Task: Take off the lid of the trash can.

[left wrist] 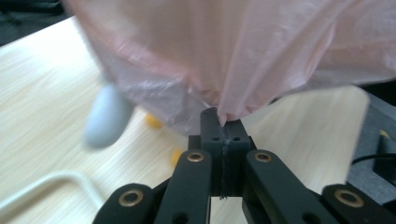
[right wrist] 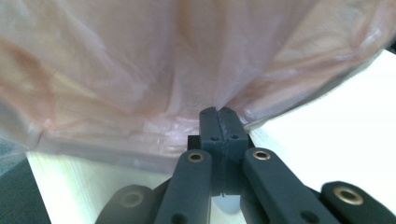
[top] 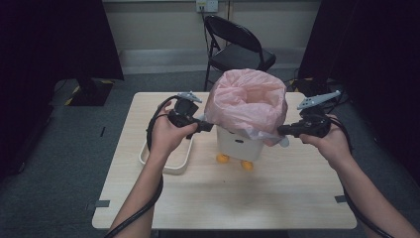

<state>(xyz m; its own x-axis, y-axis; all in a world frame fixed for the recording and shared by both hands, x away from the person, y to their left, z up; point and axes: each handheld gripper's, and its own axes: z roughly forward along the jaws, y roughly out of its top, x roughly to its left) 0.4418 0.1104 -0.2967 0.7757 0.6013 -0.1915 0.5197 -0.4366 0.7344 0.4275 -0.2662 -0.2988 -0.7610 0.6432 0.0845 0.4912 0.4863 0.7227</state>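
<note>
A small white bin (top: 239,145) with orange feet stands mid-table, lined with a pink plastic bag (top: 247,101) that billows over its rim. My left gripper (top: 209,126) is at the bin's left side, shut on the bag's hem; in the left gripper view the pink bag (left wrist: 224,56) film is pinched between the closed jaws of the left gripper (left wrist: 222,122). My right gripper (top: 280,130) is at the bin's right side, also shut on the hem. In the right gripper view the pink bag (right wrist: 140,70) gathers into the closed tips of the right gripper (right wrist: 217,114).
A white oval tray (top: 171,161) lies on the wooden table (top: 277,198) left of the bin, under my left hand. A black folding chair (top: 235,44) stands beyond the far edge. Dark curtains flank the room.
</note>
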